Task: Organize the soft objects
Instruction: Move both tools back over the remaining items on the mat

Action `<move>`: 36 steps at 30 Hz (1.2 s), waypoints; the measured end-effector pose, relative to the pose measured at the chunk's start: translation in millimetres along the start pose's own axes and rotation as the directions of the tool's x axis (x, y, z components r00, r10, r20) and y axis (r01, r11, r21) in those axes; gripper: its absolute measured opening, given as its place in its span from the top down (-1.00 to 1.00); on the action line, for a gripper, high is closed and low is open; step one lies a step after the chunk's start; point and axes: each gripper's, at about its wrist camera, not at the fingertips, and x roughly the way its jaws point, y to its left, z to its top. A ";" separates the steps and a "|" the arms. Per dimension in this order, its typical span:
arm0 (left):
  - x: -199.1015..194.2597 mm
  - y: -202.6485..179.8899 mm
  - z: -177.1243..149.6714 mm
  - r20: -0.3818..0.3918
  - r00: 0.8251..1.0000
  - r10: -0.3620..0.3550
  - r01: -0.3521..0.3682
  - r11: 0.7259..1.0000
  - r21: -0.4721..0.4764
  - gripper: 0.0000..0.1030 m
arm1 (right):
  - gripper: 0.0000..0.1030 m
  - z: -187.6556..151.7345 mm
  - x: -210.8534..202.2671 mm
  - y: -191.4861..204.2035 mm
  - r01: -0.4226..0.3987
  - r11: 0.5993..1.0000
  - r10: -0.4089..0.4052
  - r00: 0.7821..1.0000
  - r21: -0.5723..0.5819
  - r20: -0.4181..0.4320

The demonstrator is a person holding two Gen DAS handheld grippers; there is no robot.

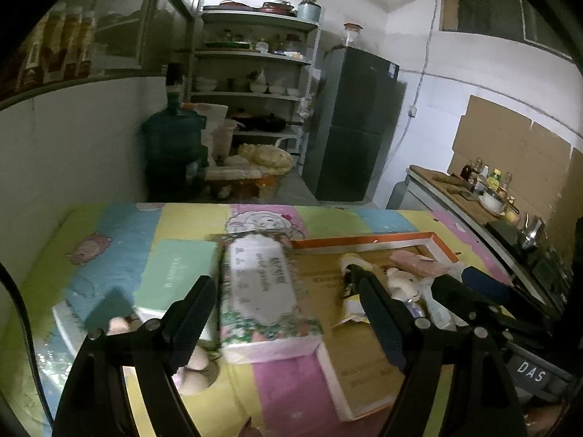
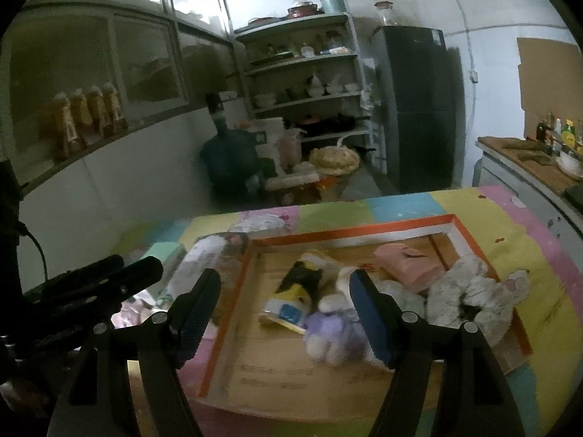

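A shallow cardboard box with an orange rim (image 2: 484, 251) lies on the patchwork-covered table. It holds a purple and white plush (image 2: 331, 331), a yellow and black pouch (image 2: 295, 291), a pink folded cloth (image 2: 411, 262) and a grey-white plush (image 2: 470, 291). A floral tissue pack (image 1: 262, 291) lies over the box's left rim (image 1: 328, 360). My left gripper (image 1: 288, 309) is open with the pack between its fingers, not closed on it. My right gripper (image 2: 284, 302) is open above the box, over the pouch and purple plush.
A mint green pack (image 1: 178, 266) and a tray with pinkish items (image 1: 120, 324) lie left of the box. Behind the table stand a water jug (image 1: 175, 145), shelves of dishes (image 1: 255, 73) and a dark fridge (image 1: 357, 123). A counter with bottles (image 1: 484, 185) is at the right.
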 end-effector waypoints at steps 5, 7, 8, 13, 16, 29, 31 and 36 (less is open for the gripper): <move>-13.2 18.2 -7.6 0.012 1.000 0.022 -0.022 1.000 -0.011 -0.57 | -0.45 -4.7 -3.2 16.8 -0.006 1.000 0.006 1.000 -0.015 0.009; -19.1 27.7 -10.5 0.020 0.999 0.036 -0.036 0.999 -0.016 -0.57 | -0.45 -6.5 -4.7 25.4 -0.015 1.000 0.015 1.000 -0.018 0.019; -21.2 30.9 -11.6 0.023 0.999 0.043 -0.042 0.999 -0.019 -0.57 | -0.45 -7.3 -5.5 28.4 -0.024 1.000 0.025 0.999 -0.019 0.022; -35.3 56.0 -20.2 0.038 0.996 0.080 -0.078 0.996 -0.050 -0.57 | -0.45 -14.0 -6.0 46.1 -0.061 0.997 0.062 0.998 -0.037 0.026; -43.1 71.4 -25.2 0.044 0.993 0.107 -0.104 0.993 -0.061 -0.57 | -0.45 -19.1 -3.5 58.4 -0.077 0.996 0.078 0.997 -0.048 0.017; -77.0 118.0 -40.6 0.114 0.982 0.151 -0.138 0.984 -0.115 -0.57 | -0.45 -48.1 -0.9 110.9 -0.154 0.976 0.151 0.988 -0.152 -0.034; -81.7 121.5 -44.7 0.123 0.980 0.155 -0.141 0.983 -0.115 -0.57 | -0.45 -58.1 -0.2 119.5 -0.173 0.969 0.167 0.985 -0.177 -0.052; -89.2 134.4 -56.3 0.126 0.980 0.156 -0.139 0.982 -0.130 -0.57 | -0.45 -84.5 7.0 137.3 -0.204 0.955 0.185 0.977 -0.214 -0.105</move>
